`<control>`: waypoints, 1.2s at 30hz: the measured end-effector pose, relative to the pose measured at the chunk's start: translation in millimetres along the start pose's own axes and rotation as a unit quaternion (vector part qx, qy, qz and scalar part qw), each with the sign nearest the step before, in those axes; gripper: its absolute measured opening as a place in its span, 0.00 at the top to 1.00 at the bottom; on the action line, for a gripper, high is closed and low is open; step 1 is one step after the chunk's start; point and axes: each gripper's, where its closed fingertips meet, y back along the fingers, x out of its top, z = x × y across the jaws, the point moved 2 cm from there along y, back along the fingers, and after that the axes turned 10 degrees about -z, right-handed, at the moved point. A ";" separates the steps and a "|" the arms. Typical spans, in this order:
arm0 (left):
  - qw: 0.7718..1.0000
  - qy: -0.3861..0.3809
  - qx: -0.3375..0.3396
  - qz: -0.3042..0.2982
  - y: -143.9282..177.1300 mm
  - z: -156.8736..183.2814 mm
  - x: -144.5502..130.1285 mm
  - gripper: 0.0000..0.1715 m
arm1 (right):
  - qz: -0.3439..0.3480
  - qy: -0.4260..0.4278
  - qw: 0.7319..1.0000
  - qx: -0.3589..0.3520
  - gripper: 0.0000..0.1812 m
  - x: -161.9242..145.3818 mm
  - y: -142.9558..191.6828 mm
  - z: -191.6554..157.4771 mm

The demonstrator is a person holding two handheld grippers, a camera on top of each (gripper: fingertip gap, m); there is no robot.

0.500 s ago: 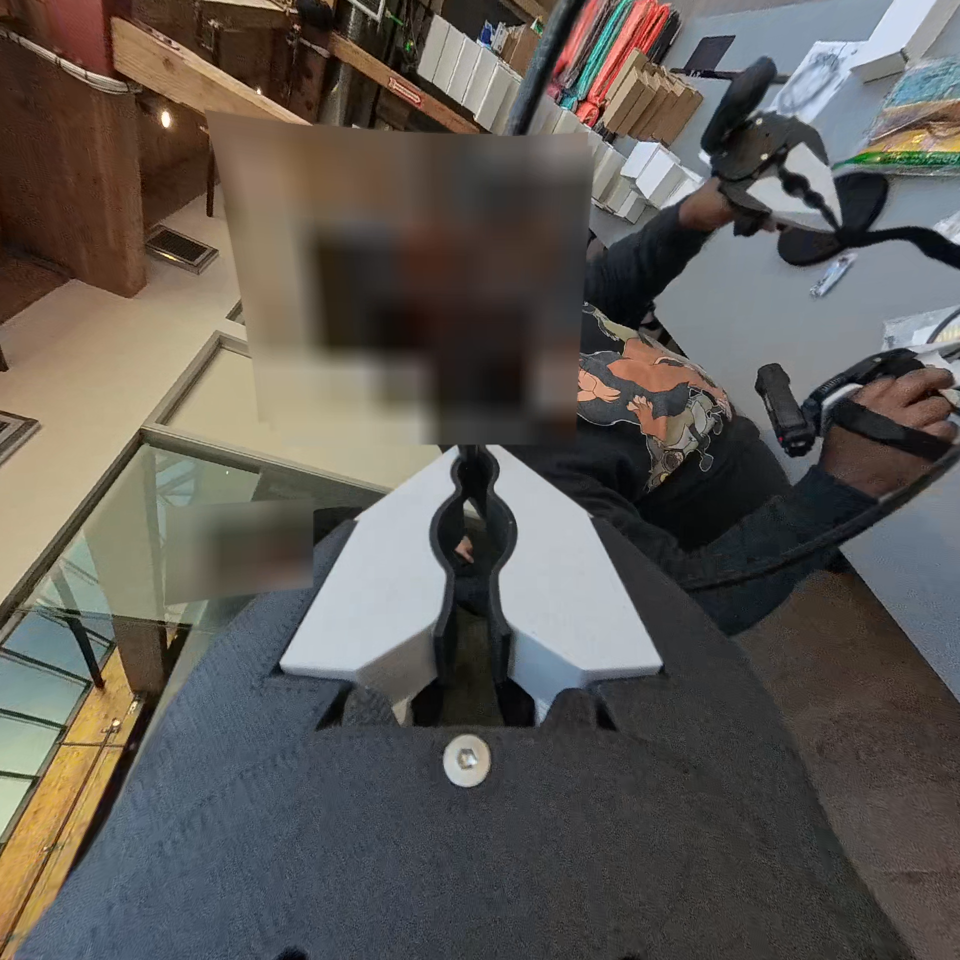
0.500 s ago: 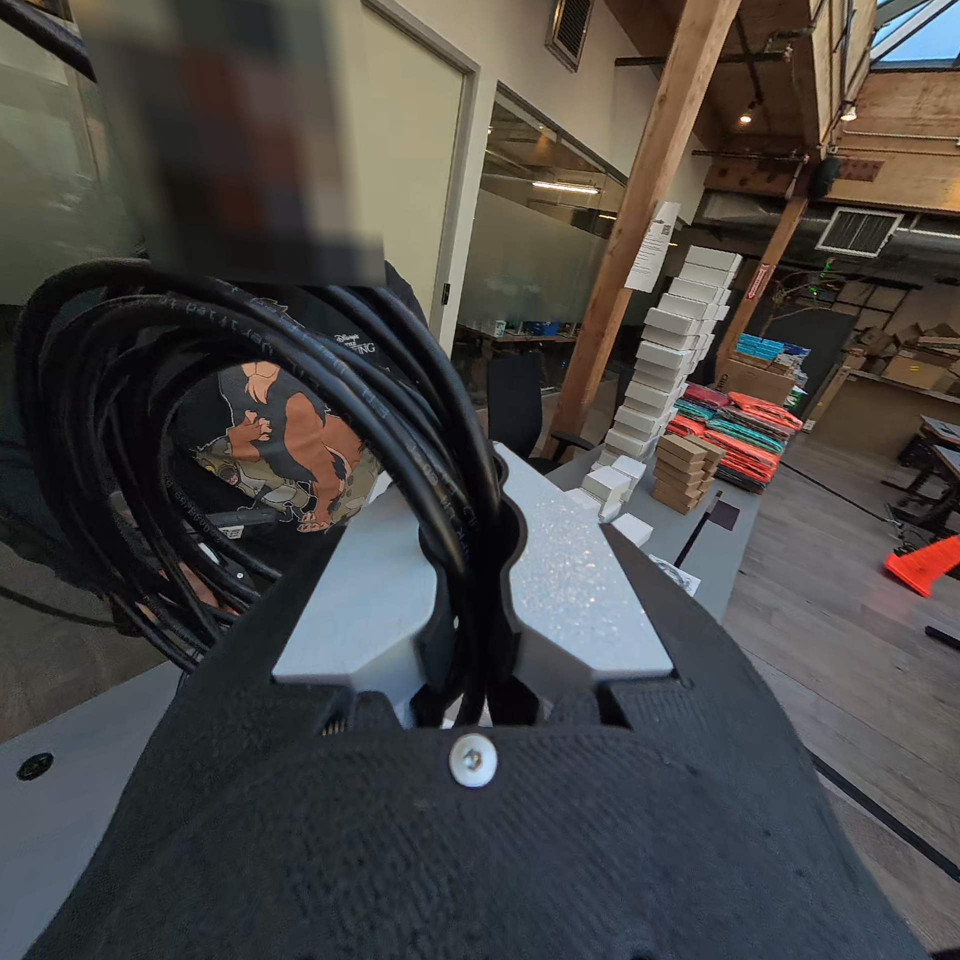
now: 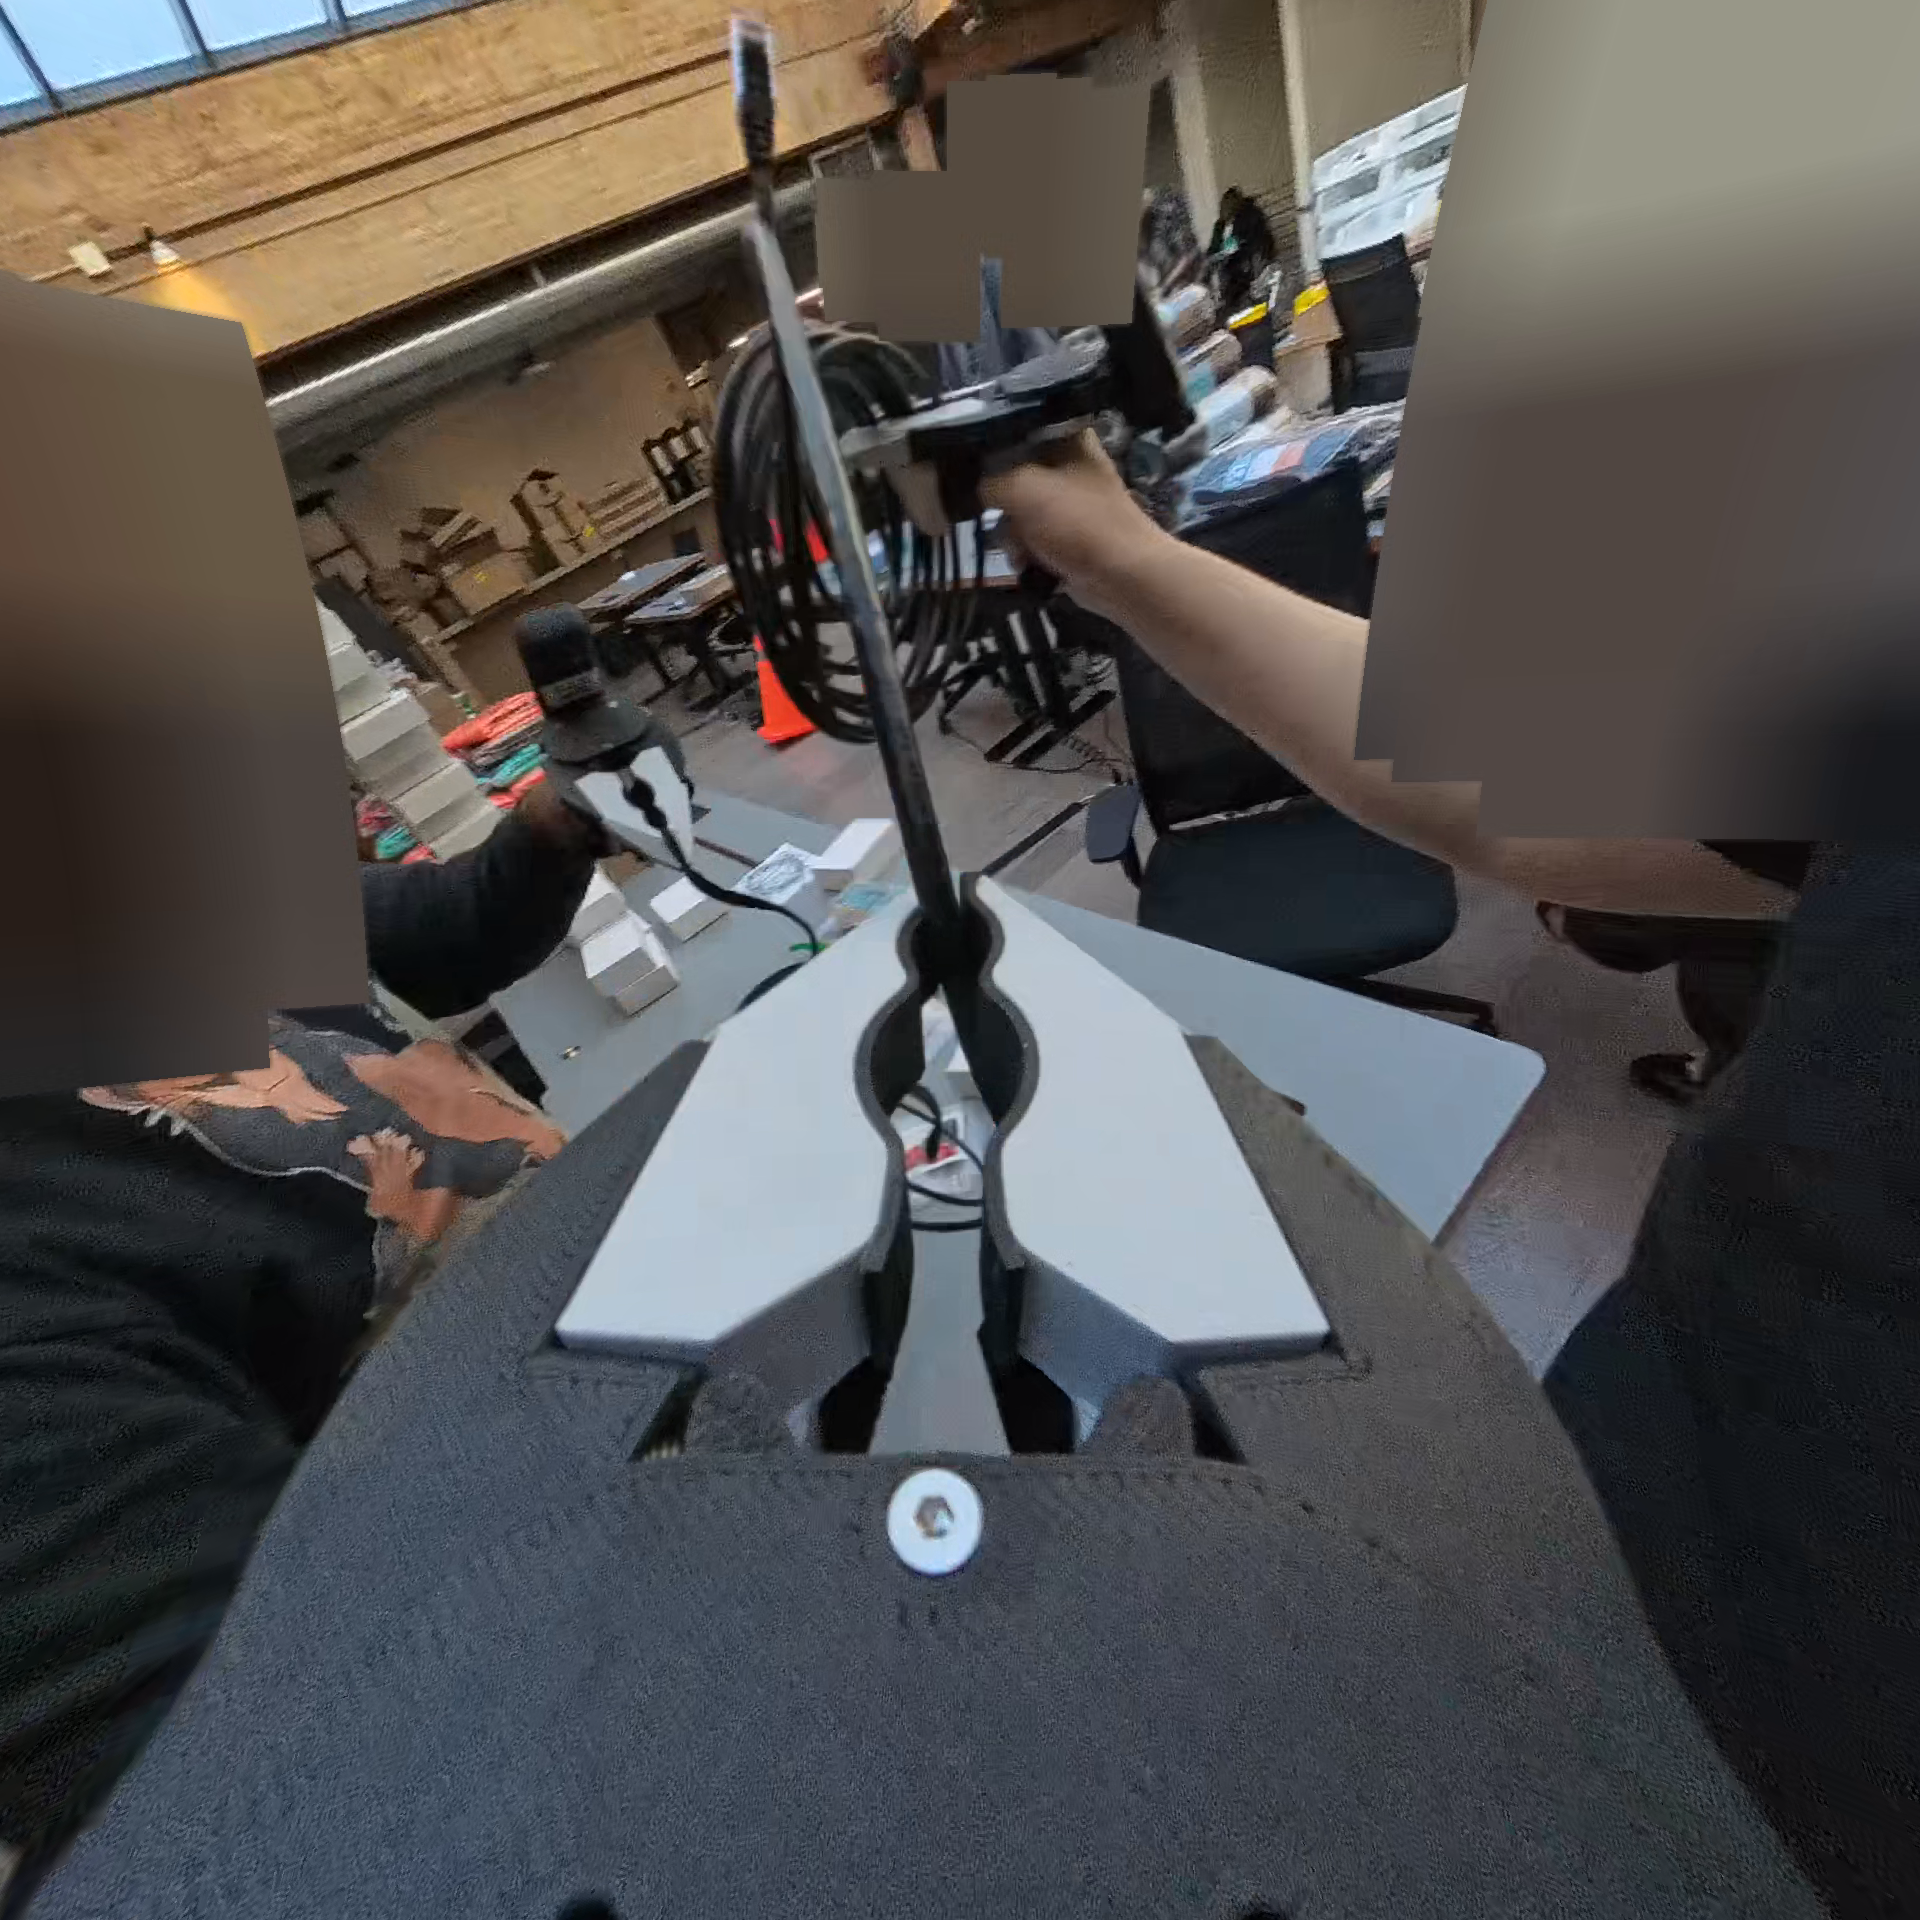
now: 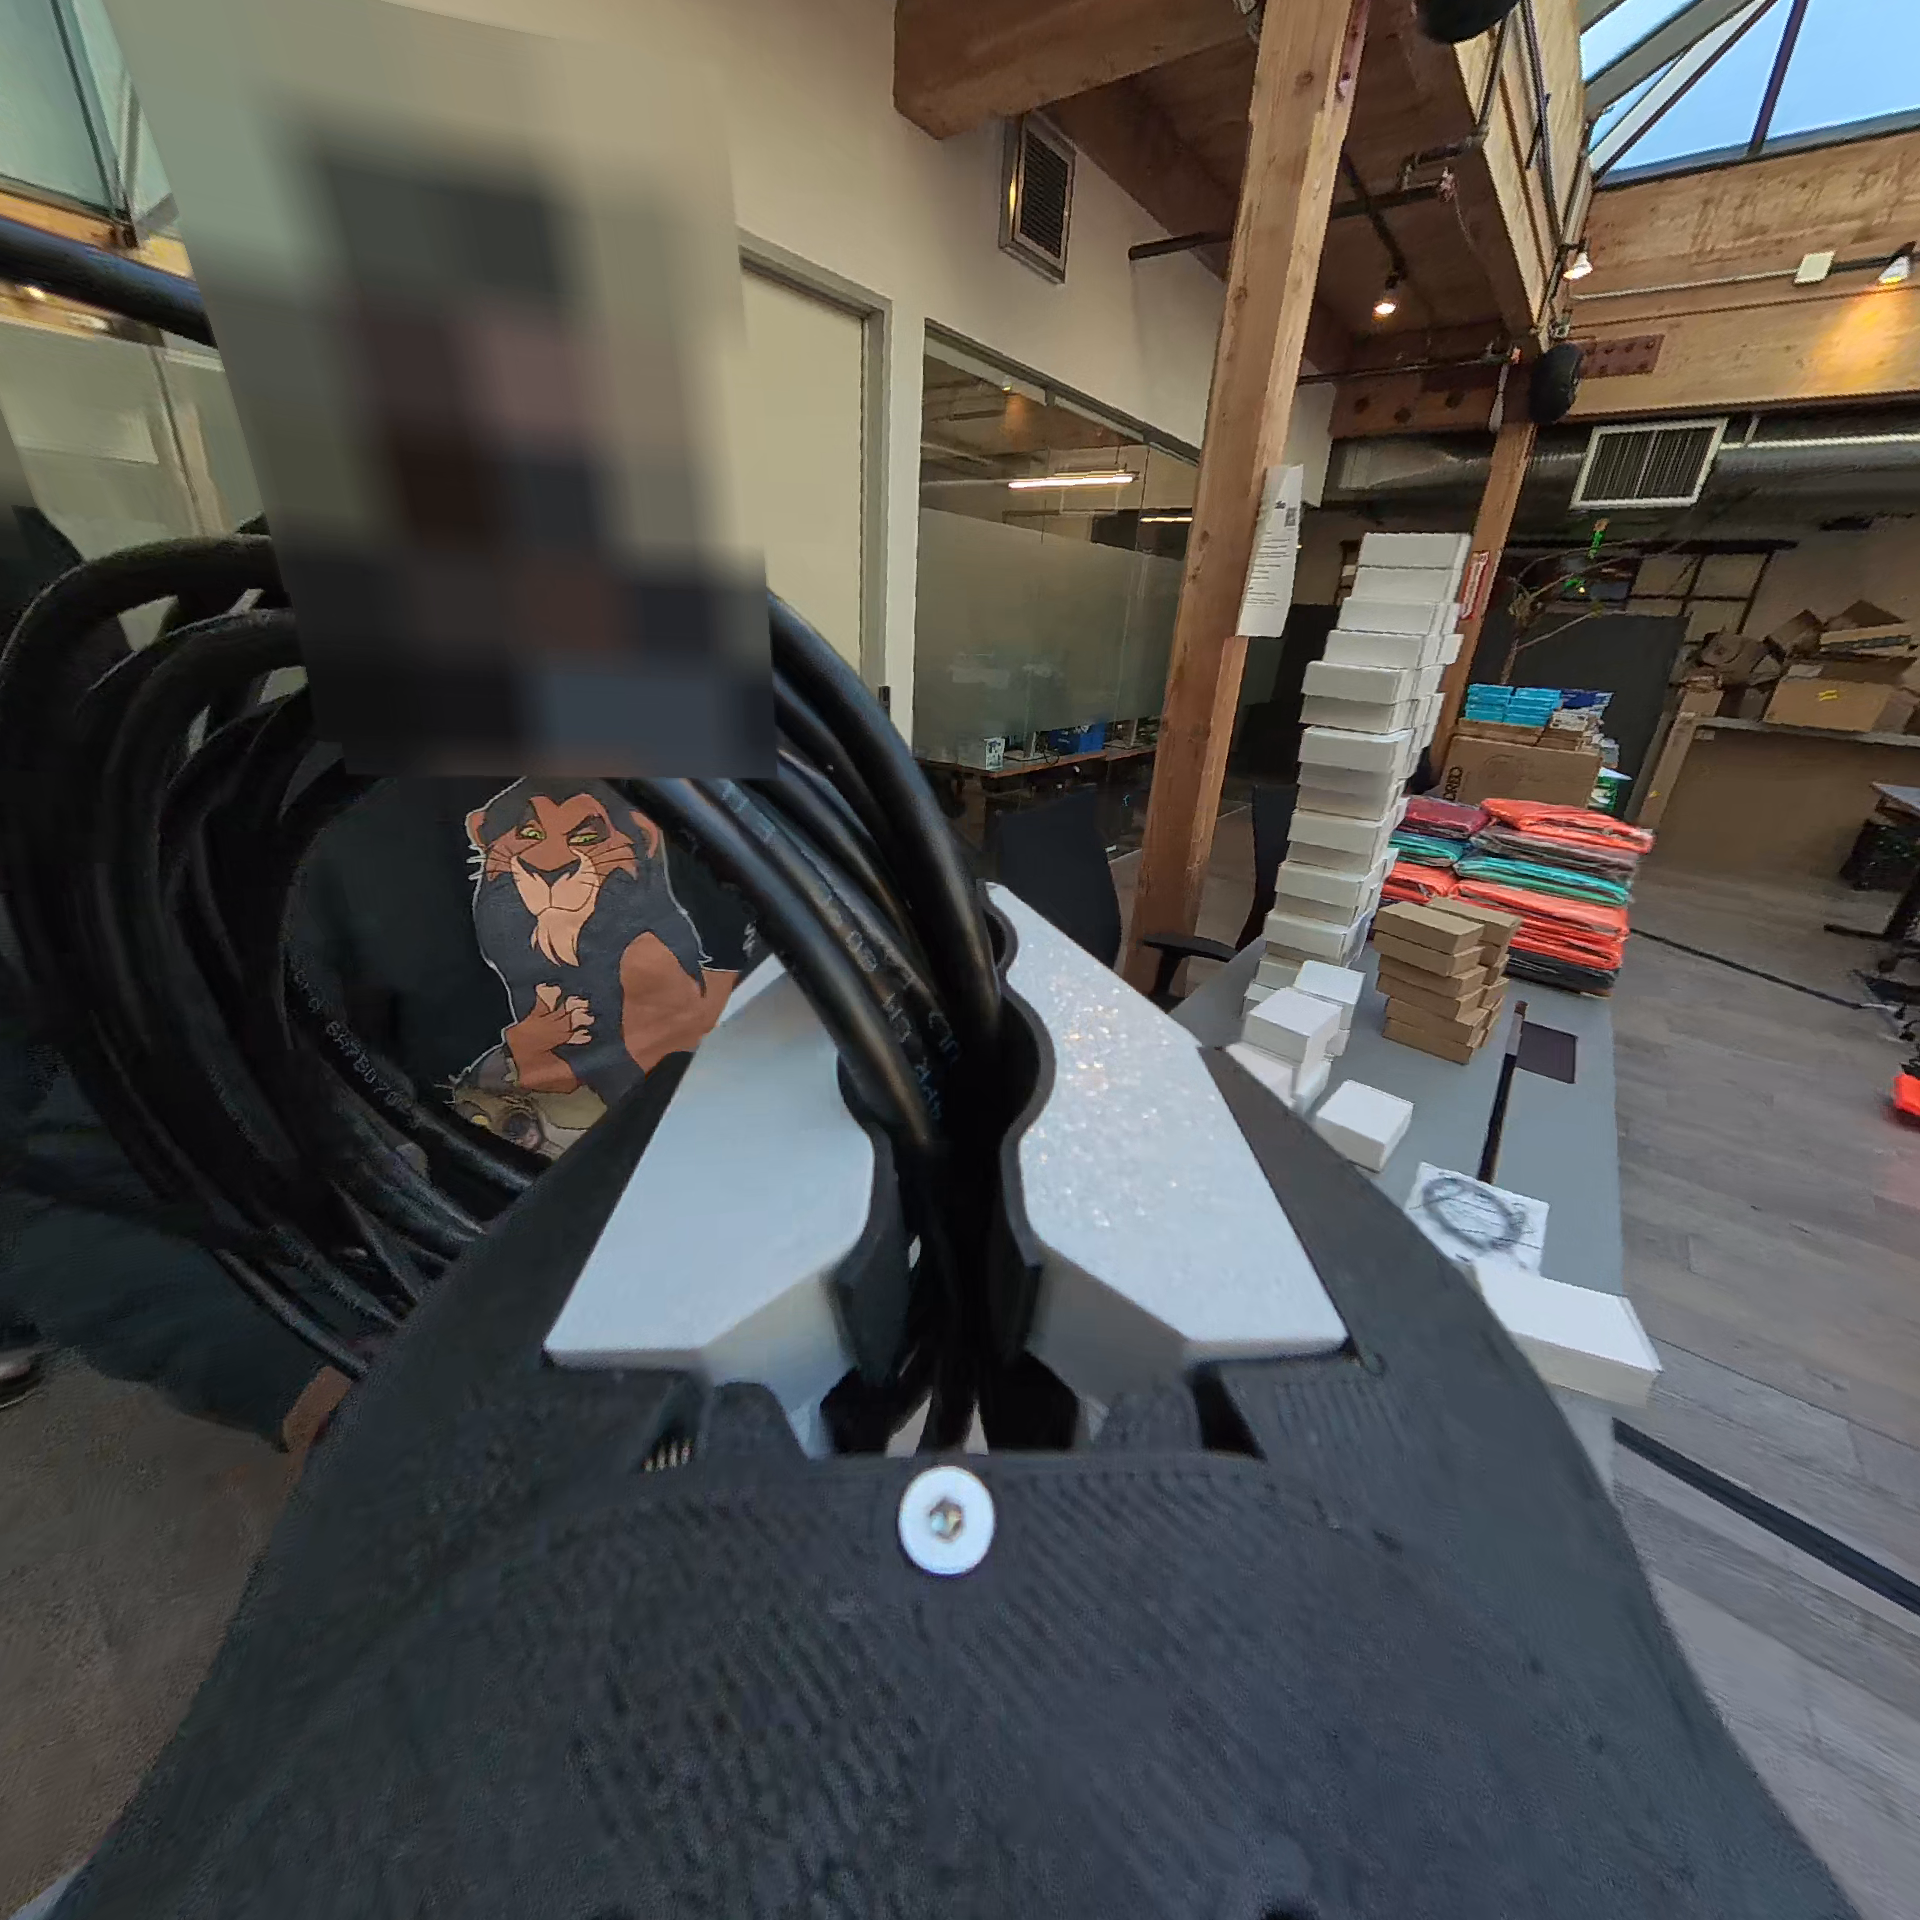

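My left gripper (image 3: 948,925) is shut on a single black cable strand (image 3: 831,488). The strand stands up from the fingertips and ends in a plug (image 3: 753,73) high in the view. Farther off in the left wrist view, a hand holds my right gripper (image 3: 894,457), which is clamped on a black cable coil (image 3: 748,561). In the right wrist view my right gripper (image 4: 992,935) is shut on several loops of that coil (image 4: 145,935), which hangs out to the left. A person in a black shirt with a cartoon lion print (image 4: 561,914) is behind the coil.
A grey table (image 4: 1569,1132) carries a tall stack of white boxes (image 4: 1361,769), brown boxes (image 4: 1444,977) and loose white boxes. Another person's hand holds a third gripper (image 3: 623,769) at left. A black office chair (image 3: 1278,883), an orange cone (image 3: 781,707) and a wooden post (image 4: 1236,520) stand nearby. One gripper's finger ends stand about 40 cm off the other's.
The left wrist view has swung up from the floor and the seated person to look across the room, and the right gripper with the coil has come into view. The right gripper keeps hold of the coil.
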 end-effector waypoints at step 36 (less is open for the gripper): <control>0.913 0.038 -0.405 -0.022 -256.2 140.7 54.6 0.62 | -0.037 0.101 0.984 0.144 0.98 -55.4 139.7 -19.6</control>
